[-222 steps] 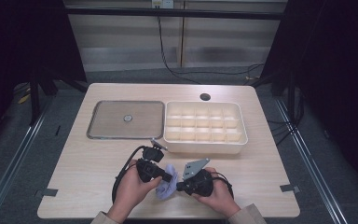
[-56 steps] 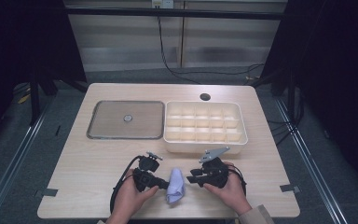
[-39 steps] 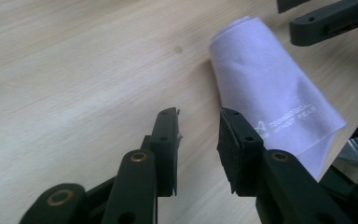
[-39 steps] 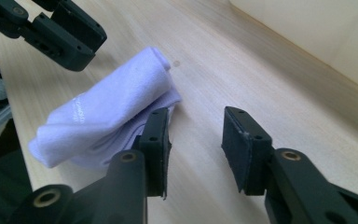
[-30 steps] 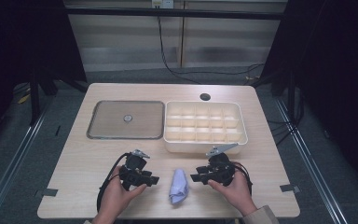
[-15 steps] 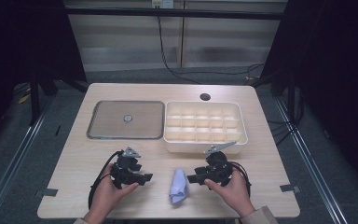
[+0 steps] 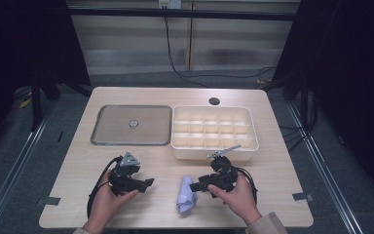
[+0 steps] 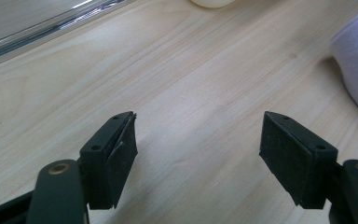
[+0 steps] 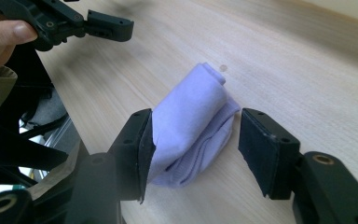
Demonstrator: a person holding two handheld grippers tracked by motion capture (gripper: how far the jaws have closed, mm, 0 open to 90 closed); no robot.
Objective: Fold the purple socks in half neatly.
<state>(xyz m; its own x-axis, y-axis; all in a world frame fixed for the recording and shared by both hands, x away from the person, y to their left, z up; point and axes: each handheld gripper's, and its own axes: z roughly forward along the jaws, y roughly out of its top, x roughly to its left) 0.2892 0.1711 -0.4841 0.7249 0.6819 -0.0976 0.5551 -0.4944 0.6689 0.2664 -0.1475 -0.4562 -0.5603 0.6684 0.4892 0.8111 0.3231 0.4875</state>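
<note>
- Left gripper (image 7: 146, 183) sits away from the sock, jaws just spread wide over bare pale wooden table (image 7: 78, 165); keep it clear.
- The folded lavender sock (image 7: 187, 194) lies near the front edge.
- Right gripper (image 7: 193, 186) straddles it, jaws just widening, one pad not pressing; centre it and close gently around the whole fold.
- The cream compartmented plastic tray (image 7: 214, 130) waits behind.

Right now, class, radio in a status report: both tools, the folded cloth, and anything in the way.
Left tool open, jaws just widened, nothing between. Right tool opening around folded lilac cloth, one pad clear. Wooden table nearby bare.
</note>
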